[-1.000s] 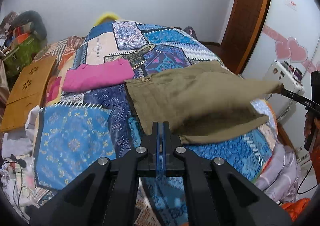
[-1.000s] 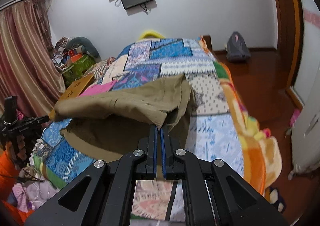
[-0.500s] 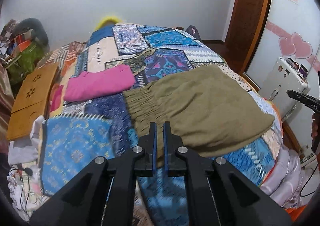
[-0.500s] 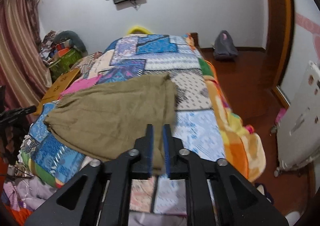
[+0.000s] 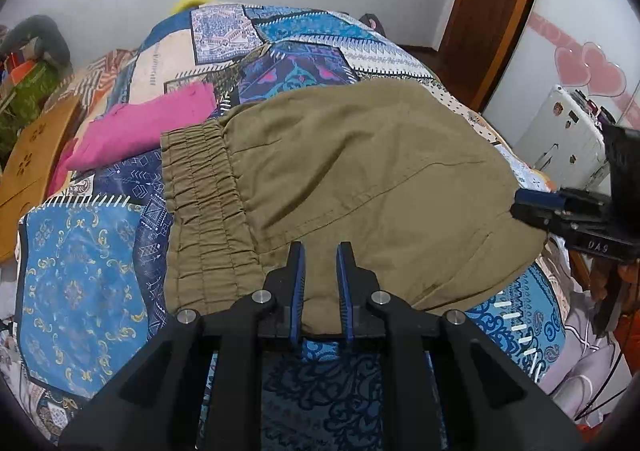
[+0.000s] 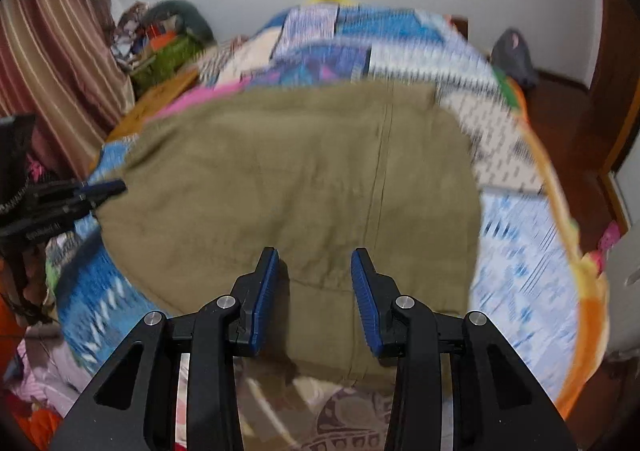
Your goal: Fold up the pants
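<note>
The olive-green pants point(image 5: 340, 179) lie folded flat on the patchwork bedspread point(image 5: 80, 283), with the elastic waistband point(image 5: 200, 203) to the left. They fill the middle of the blurred right wrist view point(image 6: 288, 187). My left gripper point(image 5: 321, 255) is open and empty, its fingers just over the pants' near edge. My right gripper point(image 6: 315, 267) is open and empty above the pants' near edge. The right gripper also shows at the right in the left wrist view point(image 5: 560, 211). The left gripper also shows at the left in the right wrist view point(image 6: 76, 195).
A folded pink garment point(image 5: 140, 127) lies on the bed beyond the waistband. A wooden tray point(image 5: 32, 155) sits at the bed's left side. A white appliance point(image 5: 560, 135) and a wooden door point(image 5: 488, 11) stand to the right. Clutter and a curtain point(image 6: 52, 51) line the far left.
Both grippers have let go of the pants and opened. The lifted fabric has dropped flat onto the bed, and both grippers have moved in low over its near edge.
</note>
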